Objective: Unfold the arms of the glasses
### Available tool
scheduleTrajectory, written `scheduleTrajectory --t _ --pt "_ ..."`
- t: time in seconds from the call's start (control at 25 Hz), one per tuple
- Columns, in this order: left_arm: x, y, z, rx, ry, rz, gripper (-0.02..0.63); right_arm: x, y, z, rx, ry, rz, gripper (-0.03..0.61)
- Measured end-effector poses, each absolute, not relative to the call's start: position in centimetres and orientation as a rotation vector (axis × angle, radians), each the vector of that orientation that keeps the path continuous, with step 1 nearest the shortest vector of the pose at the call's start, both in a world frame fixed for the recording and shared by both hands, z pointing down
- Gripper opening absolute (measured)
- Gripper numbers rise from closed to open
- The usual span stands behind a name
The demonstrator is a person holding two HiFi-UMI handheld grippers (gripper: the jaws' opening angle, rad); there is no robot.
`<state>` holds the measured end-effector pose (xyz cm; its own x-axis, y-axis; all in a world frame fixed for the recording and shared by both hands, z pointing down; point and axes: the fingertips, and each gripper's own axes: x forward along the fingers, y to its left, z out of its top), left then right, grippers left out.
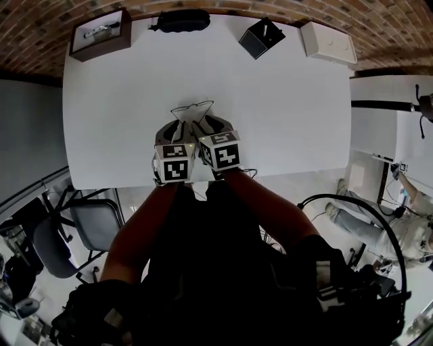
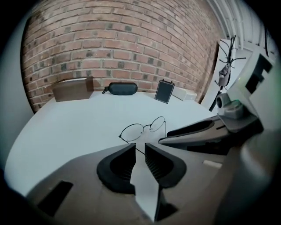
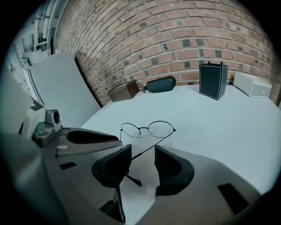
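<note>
Two forearms (image 1: 145, 223) reach up from the bottom of the head view, each holding a gripper at the near edge of a white table (image 1: 291, 115).

The left gripper (image 2: 140, 147) has its jaws a narrow gap apart. A temple (image 2: 131, 144) of the wire-rimmed glasses (image 2: 142, 128) runs into that gap, and the pads do not press on it.

The right gripper (image 3: 142, 151) has its jaws spread wide. The second temple (image 3: 151, 145) lies loosely between them, touching neither pad, with its dark tip resting on the table.

From the grippers the glasses sit at 12 o'clock, just beyond the jaw tips. They stand on the table with the round lenses farthest away and both temples swung out toward the person.

Four things line the far edge of the table, well apart from the glasses:
- a brown wooden box (image 1: 100, 34) at 11 o'clock
- a black glasses case (image 1: 183, 20) at 12 o'clock
- a small black box (image 1: 261, 37) at 1 o'clock
- a white box (image 1: 328, 42) at 2 o'clock

A brick wall (image 2: 131, 48) rises behind them.
</note>
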<state>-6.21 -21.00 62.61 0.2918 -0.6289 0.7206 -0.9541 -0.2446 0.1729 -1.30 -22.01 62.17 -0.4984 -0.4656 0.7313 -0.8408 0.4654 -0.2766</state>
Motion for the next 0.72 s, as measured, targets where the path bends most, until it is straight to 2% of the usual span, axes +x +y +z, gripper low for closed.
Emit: scheduleTrajectory --t 0.72 --pt "-8.3 -23.3 63.6 2.067 -1.365 0.88 0.066 1.3 -23.7 62.2 1.067 -2.134 0.808 0.132"
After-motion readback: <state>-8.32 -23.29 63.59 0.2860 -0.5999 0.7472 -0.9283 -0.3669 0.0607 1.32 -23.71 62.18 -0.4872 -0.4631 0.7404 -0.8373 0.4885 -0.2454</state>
